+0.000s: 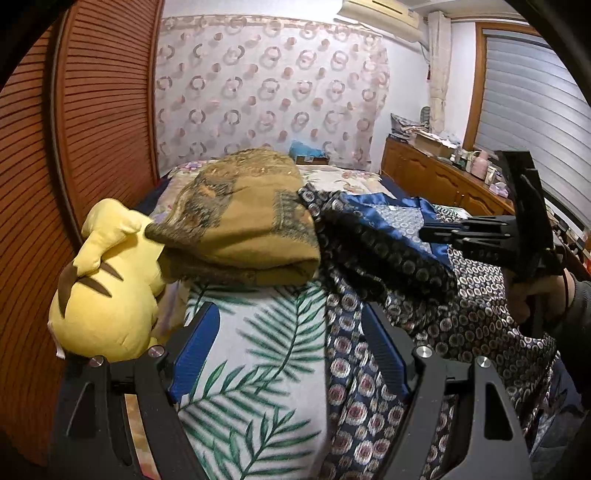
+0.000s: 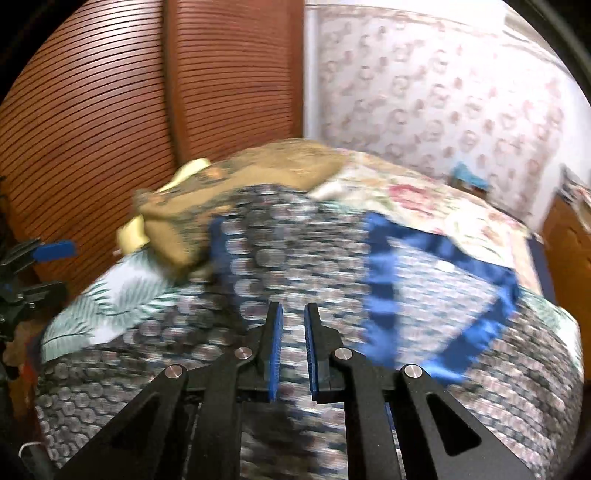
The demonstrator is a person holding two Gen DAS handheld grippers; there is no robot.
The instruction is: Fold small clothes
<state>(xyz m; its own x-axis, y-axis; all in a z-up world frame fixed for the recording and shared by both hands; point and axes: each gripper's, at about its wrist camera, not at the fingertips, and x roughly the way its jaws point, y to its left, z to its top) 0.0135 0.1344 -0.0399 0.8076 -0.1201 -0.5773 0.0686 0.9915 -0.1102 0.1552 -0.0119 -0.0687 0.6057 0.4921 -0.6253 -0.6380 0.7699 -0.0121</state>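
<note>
Bedroom, bed point(image 1: 258, 369) mid-frame. Brown garment point(image 1: 240, 225) folded, upper centre. Patterned garment point(image 1: 424, 266) centre-right, unfolded. I judge task part done. My left gripper point(image 1: 291, 354) spread, empty; right gripper point(image 2: 293, 350) nearly pressed together, cannot tell whether pinching.

A reddish-brown louvred wooden wardrobe door point(image 1: 96, 122) fills the nine o'clock side. At twelve o'clock hangs a sheer white curtain printed with pink and grey rings point(image 1: 269, 85). A white wall-mounted air conditioner point(image 1: 384, 14) sits at one o'clock. At three o'clock, a grey slatted window blind point(image 1: 535, 110) stands above a cluttered low brown wooden cabinet point(image 1: 432, 177). A floral-covered bed point(image 1: 343, 177) lies centre.
</note>
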